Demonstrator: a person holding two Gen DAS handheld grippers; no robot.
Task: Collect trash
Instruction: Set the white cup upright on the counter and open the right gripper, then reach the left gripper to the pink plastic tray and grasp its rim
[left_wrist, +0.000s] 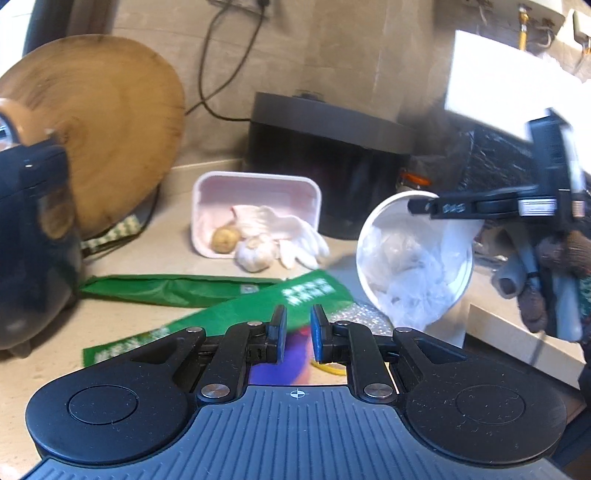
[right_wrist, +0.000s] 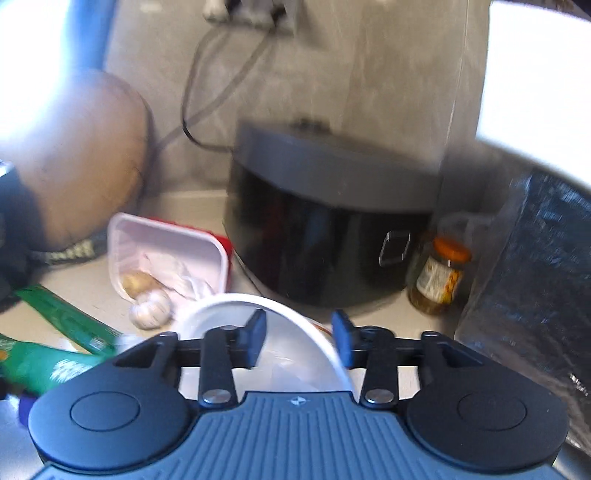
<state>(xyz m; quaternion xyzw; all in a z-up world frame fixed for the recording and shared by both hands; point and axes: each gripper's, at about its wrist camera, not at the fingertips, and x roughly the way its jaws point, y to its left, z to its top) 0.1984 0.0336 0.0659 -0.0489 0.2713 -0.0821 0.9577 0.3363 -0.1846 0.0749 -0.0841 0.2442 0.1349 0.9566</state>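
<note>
A white paper cup (left_wrist: 413, 258) stuffed with crumpled white plastic hangs tilted over the counter's right part. My right gripper (right_wrist: 299, 334) stands open astride its rim (right_wrist: 236, 300), and its pads do not press on the wall. A gloved hand (left_wrist: 554, 280) holds that gripper (left_wrist: 421, 206). My left gripper (left_wrist: 298, 326) is nearly closed, shut on a green wrapper (left_wrist: 258, 310) with a purple underside. A second green wrapper (left_wrist: 166, 288) lies flat behind it. Both appear in the right wrist view as the held wrapper (right_wrist: 37, 363) and the flat one (right_wrist: 66, 317).
A pink tray (left_wrist: 255, 188) holds a potato, with garlic (left_wrist: 255, 251) and a white glove spilling out. Behind stand a black cooker (right_wrist: 325, 240), a round wooden board (left_wrist: 103, 122) and a dark pot (left_wrist: 33, 240). A jar (right_wrist: 439, 277) and a black bag (right_wrist: 535, 277) are on the right.
</note>
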